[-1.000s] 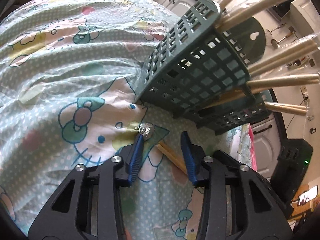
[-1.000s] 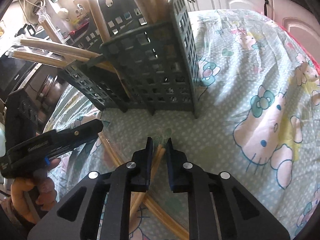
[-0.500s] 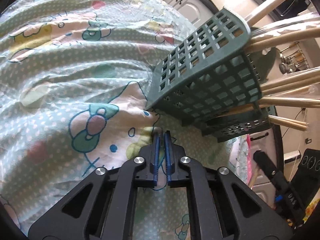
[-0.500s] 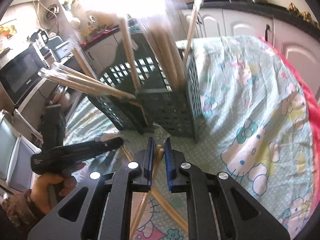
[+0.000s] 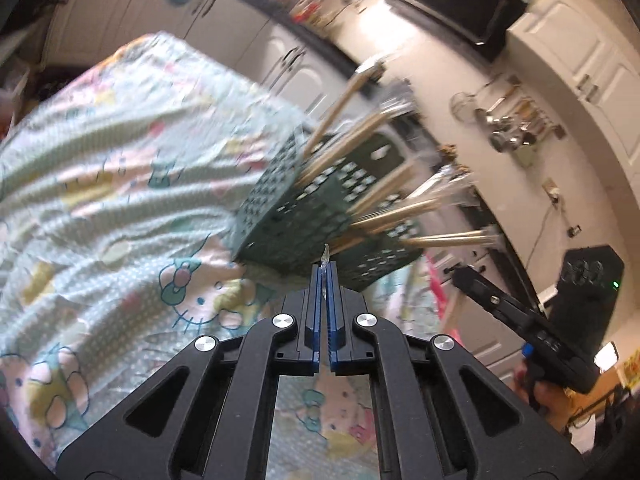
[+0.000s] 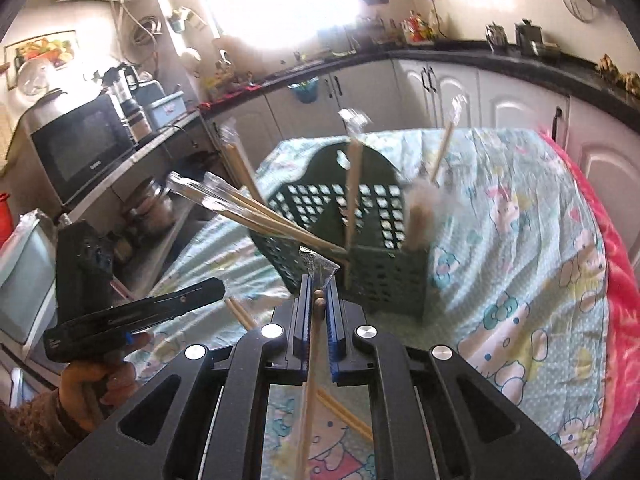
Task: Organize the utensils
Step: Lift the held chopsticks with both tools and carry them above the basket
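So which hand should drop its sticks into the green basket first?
Probably the right gripper: it grips wrapped chopsticks, pointing at the green basket. The left gripper pinches only clear wrapper.

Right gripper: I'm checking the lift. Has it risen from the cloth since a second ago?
Yes. The right gripper, shut on wrapped chopsticks, has risen: the green holder, earlier looming above it, now sits lower and the counter shows behind.
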Available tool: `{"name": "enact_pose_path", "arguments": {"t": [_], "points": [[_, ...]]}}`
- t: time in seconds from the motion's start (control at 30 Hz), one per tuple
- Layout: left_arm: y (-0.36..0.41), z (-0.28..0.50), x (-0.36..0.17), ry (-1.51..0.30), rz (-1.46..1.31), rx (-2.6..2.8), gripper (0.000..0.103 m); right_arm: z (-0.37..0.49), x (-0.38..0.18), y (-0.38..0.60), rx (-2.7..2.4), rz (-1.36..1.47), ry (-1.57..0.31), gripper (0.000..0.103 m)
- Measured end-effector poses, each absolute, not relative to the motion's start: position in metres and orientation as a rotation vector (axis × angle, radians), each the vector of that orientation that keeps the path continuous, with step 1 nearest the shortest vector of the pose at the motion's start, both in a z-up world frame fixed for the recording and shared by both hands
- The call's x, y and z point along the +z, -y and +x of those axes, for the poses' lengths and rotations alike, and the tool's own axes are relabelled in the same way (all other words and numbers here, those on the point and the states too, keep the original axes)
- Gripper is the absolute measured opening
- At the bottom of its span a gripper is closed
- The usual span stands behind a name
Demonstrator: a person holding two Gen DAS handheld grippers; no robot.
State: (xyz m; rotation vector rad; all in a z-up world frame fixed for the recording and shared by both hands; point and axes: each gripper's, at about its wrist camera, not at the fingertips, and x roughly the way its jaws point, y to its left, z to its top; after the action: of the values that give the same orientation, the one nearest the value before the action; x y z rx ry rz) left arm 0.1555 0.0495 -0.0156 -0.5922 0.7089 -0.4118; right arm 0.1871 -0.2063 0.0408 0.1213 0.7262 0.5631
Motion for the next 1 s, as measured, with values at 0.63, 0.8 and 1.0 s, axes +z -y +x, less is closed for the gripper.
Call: {"name": "enact_pose_path", "arguments": {"t": [0.63,0.8,1.0], "points": [[-0.013,0.112,0.063,-0.547,-0.494,-0.554,0.0,0.147,0.104,0.185,0.635,0.044,-0.551,0.006],[-0.013,0.107,0.088,-0.497,-0.482,-0.572,0.0,0.137,0.119,0.189,0.642,0.06,-0.502,0.006],[-0.017,0.104,0.116,-0.438,-0.471,-0.588,0.0,0.124,0.137,0.193,0.62,0.055,-0.429,0.006]]}}
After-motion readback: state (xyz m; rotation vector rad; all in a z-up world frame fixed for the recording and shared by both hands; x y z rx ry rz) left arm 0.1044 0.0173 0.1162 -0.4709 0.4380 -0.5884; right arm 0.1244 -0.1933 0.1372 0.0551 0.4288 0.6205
